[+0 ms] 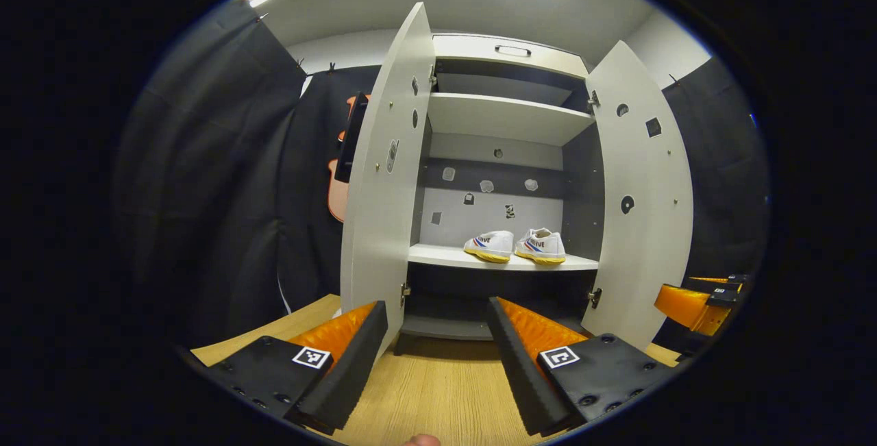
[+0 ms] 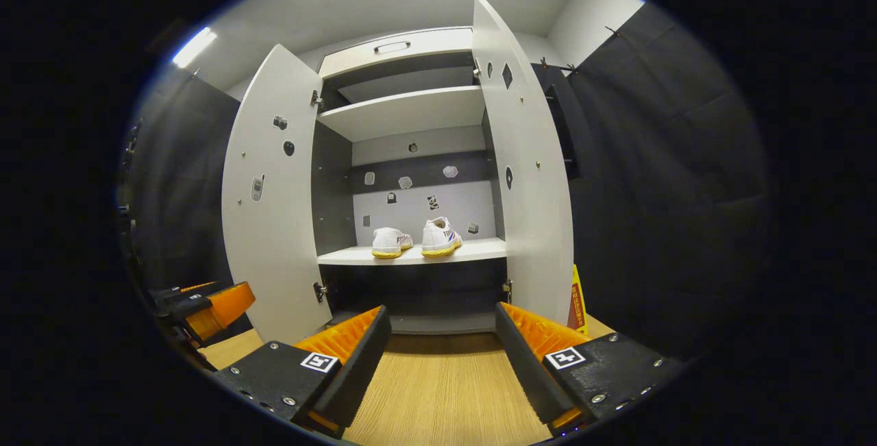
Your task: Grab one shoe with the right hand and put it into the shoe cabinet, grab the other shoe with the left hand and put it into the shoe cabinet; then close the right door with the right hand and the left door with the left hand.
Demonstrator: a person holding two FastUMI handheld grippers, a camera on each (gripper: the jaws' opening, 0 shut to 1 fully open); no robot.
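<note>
Looking straight past my jaws, both shoes already sit side by side on the shelf (image 1: 438, 256) inside the cabinet (image 1: 507, 62): left shoe (image 1: 490, 246) and right shoe (image 1: 541, 246). So I reckon the doors are what's left. Both the left gripper (image 1: 436, 357) and the right gripper (image 2: 442, 364) have jaws spread wide, holding nothing, low over the wood floor (image 2: 438, 391). The right door (image 2: 531, 179) stands open just ahead and right of my right jaws; the left door (image 1: 384, 186) ahead and left of my left ones. These look like flat stiff panels on hinges, probably light and smooth, so I'd push on the outer free edge, away from the hinges, rather than pinch.
</note>
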